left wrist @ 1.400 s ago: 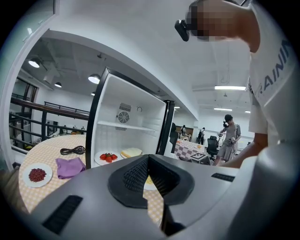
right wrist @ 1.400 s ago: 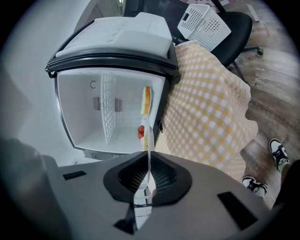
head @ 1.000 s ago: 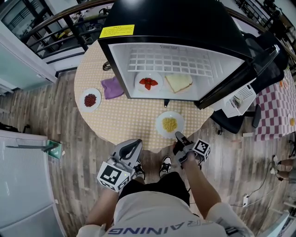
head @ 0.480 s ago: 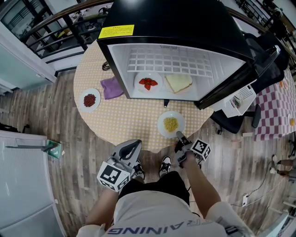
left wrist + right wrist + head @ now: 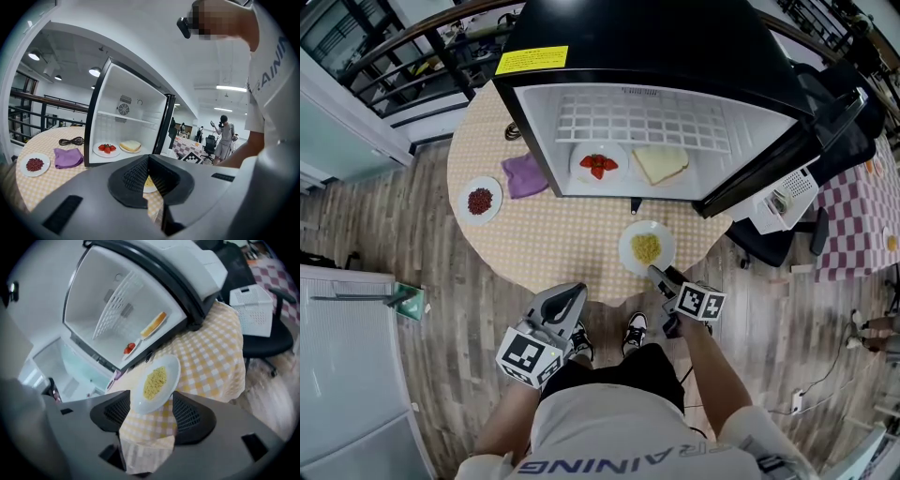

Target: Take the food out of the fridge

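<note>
Food in fridge: I see a plate of strawberries (image 5: 599, 166) and a slice of bread (image 5: 661, 164) side by side on the floor of the fridge (image 5: 656, 37), under a white wire shelf (image 5: 642, 122).
Food already out: a plate of yellow food (image 5: 646, 249) sits on the checked table (image 5: 553, 244), just in front of the opening, between me and the other two.
Right gripper (image 5: 657, 273): jaws wide, just been opening; the yellow plate's near rim shows between my pads, not pinched.
Left gripper (image 5: 570, 292): jaws together, empty, off the table edge.
Door (image 5: 787, 155): swung open to the right.
Left of fridge: purple cloth (image 5: 526, 175), plate of red beans (image 5: 480, 201), black cable (image 5: 514, 132).
Beyond the door: white basket (image 5: 787, 197) on a black chair (image 5: 769, 246).
</note>
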{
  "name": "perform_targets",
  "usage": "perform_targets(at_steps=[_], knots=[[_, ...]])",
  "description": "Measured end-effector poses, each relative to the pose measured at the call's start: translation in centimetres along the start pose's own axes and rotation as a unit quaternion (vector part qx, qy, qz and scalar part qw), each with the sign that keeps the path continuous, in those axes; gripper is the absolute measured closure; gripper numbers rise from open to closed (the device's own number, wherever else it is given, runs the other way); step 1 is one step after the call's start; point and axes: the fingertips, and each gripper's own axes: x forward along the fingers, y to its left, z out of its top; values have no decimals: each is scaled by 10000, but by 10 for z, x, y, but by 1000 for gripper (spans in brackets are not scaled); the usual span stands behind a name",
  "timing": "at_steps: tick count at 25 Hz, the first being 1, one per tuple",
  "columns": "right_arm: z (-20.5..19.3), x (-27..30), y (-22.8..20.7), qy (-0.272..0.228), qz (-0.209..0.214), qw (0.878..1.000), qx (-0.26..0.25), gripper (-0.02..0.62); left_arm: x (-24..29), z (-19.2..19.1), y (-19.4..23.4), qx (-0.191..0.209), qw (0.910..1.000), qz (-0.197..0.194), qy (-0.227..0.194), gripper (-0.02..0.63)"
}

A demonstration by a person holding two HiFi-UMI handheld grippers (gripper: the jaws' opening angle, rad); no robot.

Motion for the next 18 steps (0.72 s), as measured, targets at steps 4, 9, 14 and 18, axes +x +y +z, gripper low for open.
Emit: perform_targets(at_steps=[4, 9, 14, 18], knots=[[-15, 4, -3, 548, -322, 9887, -1358, 311, 0, -1, 0, -33, 10000, -6, 1, 600], [-31, 4, -9, 1110, -614, 9594, -2520, 307, 0, -4, -1, -56, 10000, -20, 18, 600], [-32, -2, -13, 1132, -743, 9621, -2366, 308, 1, -5, -1, -67, 10000, -52, 24, 600], [-20, -18, 1, 748, -644, 9722, -2122, 353, 4, 2, -4, -37, 9999, -117, -58, 600]])
